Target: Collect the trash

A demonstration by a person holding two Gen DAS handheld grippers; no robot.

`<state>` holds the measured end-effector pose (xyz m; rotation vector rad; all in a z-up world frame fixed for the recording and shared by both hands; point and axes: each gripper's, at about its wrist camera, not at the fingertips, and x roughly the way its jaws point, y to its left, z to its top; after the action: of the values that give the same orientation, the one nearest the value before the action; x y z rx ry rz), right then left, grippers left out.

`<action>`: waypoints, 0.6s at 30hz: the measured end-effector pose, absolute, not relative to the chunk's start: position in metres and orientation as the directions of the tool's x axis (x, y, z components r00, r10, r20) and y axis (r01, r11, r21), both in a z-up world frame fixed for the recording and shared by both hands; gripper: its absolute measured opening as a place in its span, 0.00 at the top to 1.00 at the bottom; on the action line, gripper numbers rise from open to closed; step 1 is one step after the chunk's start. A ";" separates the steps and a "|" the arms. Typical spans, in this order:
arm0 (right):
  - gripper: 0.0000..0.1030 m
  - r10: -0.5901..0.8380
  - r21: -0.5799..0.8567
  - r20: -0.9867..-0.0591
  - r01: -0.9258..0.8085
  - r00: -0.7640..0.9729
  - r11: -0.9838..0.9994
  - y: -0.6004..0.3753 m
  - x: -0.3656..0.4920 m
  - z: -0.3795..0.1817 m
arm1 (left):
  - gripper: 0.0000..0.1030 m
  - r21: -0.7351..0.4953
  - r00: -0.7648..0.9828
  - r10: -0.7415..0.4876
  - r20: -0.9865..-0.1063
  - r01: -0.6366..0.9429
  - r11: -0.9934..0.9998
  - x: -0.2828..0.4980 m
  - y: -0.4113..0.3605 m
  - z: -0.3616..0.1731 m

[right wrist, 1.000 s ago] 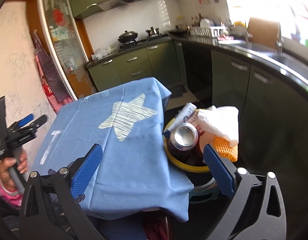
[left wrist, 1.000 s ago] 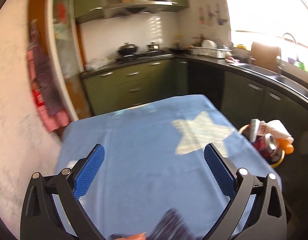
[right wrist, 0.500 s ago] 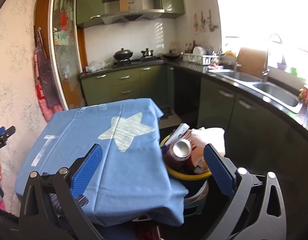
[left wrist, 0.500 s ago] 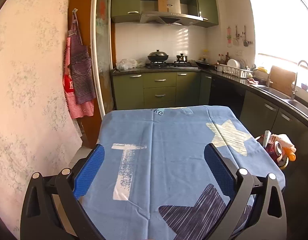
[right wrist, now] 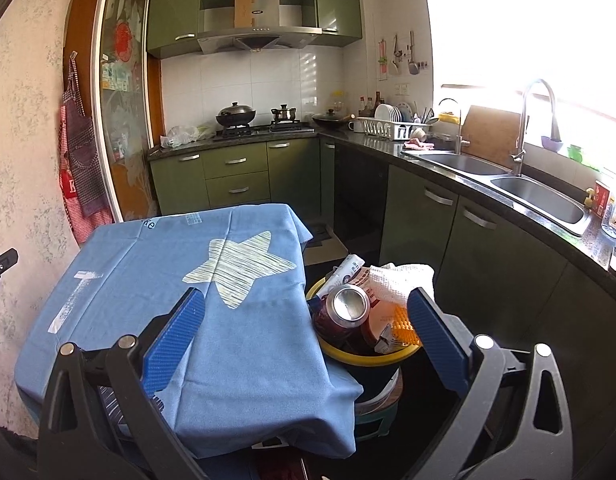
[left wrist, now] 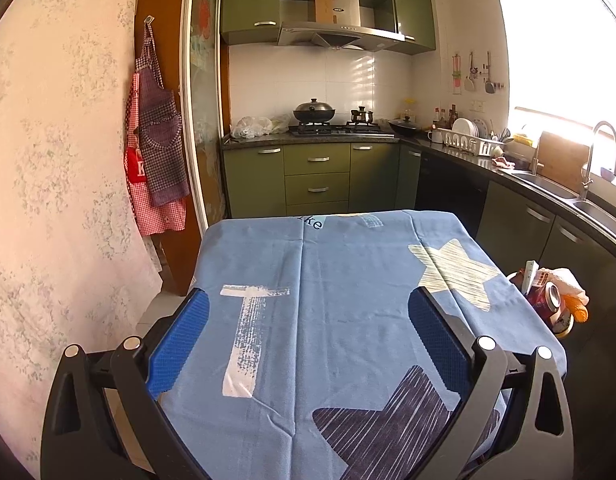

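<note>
Already the trash (right wrist: 363, 300) sits heaped in the yellow-rimmed bin (right wrist: 367, 354), just right of the blue-clothed surface (right wrist: 180, 280). Both the left claw (left wrist: 308, 332) and right claw (right wrist: 304, 332) gape empty; collecting looks finished, so next means checking for strays.

A blue star-printed tablecloth (left wrist: 347, 320) fills the foreground as checked aprons (left wrist: 156, 152) hang at nine o'clock and a lidded wok (left wrist: 313, 112) (on the stove) sits at twelve, a sink (right wrist: 507, 184) at three.

Trash (right wrist: 365, 306): can, wrappers, foam net heaped in yellow-rimmed bin (right wrist: 363, 354).
</note>
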<state>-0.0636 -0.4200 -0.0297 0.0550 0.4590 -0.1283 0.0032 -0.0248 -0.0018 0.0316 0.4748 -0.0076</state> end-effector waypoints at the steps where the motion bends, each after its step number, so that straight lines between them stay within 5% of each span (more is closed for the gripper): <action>1: 0.06 -0.111 0.022 -0.446 0.135 0.888 0.991 -0.420 -0.063 -0.030 | 0.05 0.030 0.889 0.001 -0.458 0.014 0.999 0.003 -0.025 -0.002; 18: 0.06 -0.106 0.012 -0.452 0.125 0.886 0.992 -0.416 -0.062 -0.030 | 0.05 0.042 0.889 0.007 -0.457 0.014 0.999 0.003 -0.028 -0.003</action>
<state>-0.0620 -0.4165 -0.0299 0.0412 0.4674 -0.1199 0.0032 -0.0283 -0.0032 0.0447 0.4751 -0.0039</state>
